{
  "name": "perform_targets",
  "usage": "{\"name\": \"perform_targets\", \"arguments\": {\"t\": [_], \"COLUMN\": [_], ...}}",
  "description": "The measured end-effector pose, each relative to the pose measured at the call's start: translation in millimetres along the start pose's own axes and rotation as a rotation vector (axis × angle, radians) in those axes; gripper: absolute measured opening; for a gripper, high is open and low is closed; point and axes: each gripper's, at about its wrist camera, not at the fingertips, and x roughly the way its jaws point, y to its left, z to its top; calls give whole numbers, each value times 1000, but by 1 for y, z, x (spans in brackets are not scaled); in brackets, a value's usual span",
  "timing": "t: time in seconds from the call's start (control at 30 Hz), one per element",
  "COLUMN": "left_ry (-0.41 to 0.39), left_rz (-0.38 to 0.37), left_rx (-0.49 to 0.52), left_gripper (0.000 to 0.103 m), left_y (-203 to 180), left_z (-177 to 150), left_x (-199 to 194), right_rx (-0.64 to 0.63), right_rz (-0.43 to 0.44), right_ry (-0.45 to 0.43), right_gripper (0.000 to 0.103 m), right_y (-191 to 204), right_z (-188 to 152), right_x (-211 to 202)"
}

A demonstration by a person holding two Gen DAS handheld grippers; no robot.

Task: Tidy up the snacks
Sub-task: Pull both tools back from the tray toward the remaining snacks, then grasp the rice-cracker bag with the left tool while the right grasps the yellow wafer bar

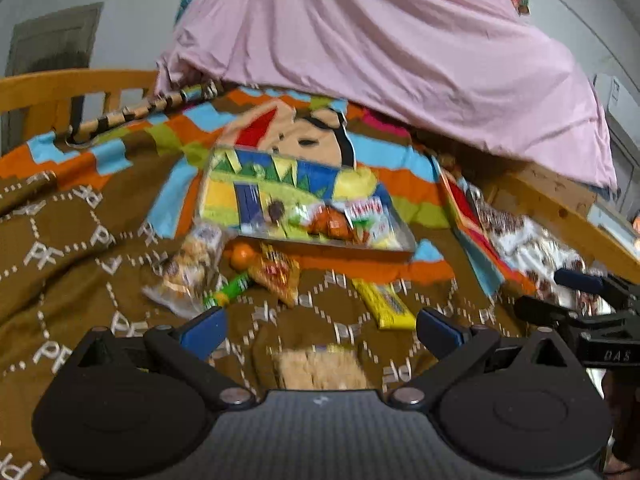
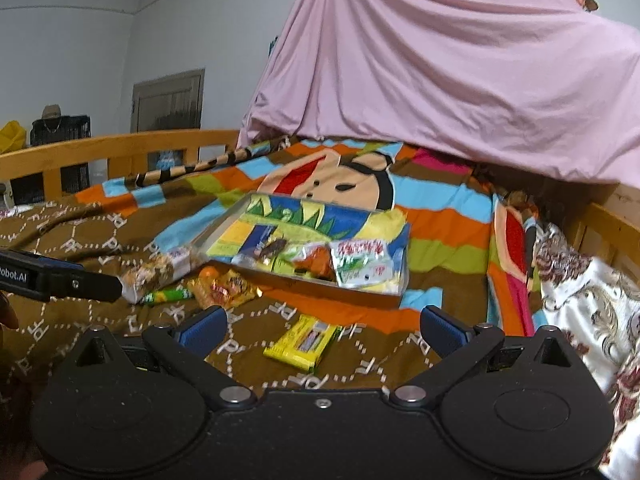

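A shallow colourful box (image 1: pixel 240 196) (image 2: pixel 236 236) lies on the bed and holds several snack packets. Loose snacks lie in front of it: a yellow bar (image 1: pixel 386 306) (image 2: pixel 302 342), an orange-yellow packet (image 1: pixel 276 274) (image 2: pixel 226 290), a green tube (image 1: pixel 226 292) (image 2: pixel 166 294), a clear biscuit bag (image 1: pixel 192 264) (image 2: pixel 154 270) and a pale cracker pack (image 1: pixel 320 368). My left gripper (image 1: pixel 318 330) is open above the cracker pack. My right gripper (image 2: pixel 322 330) is open, with the yellow bar between its fingers; nothing is held.
The bed has a brown patterned blanket (image 1: pixel 80 248) and a wooden rail (image 2: pixel 120 148) behind. A pink sheet (image 2: pixel 460 80) drapes over the back. A white floral cloth (image 2: pixel 584 300) lies at the right edge.
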Motion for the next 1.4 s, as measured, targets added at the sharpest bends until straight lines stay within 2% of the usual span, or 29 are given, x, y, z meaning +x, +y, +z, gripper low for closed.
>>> {"name": "perform_targets", "arguments": {"t": [0.17,0.37,0.6,0.93,1.13,1.27,1.4], "left_ry": [104,180,255,317,339,348,357], "left_rz": [-27,-40,-48,-33,-29,3,36], "left_rx": [-12,-16,-13,8,-36,-33,-8], "left_gripper": [103,103,102,102,102,92,89], "left_y": [0,-3,-9,-14,-9,-7,-10], "left_z": [-11,-20,-24,-27,-28,-27,-28], "left_x": [10,21,39,62,70,76,82], "right_rx": [17,26,34,42,52,3,19], "right_rz": [9,15,20,25,48,83,120], "right_ry": [105,205,211,213,205,188,191], "right_gripper": [102,102,102,102,102,102,102], "right_y": [5,12,12,4,-3,-2,-6], "right_z": [-15,-32,-35,-36,-37,-38,-38], "right_x": [5,13,20,35,49,71,93]}}
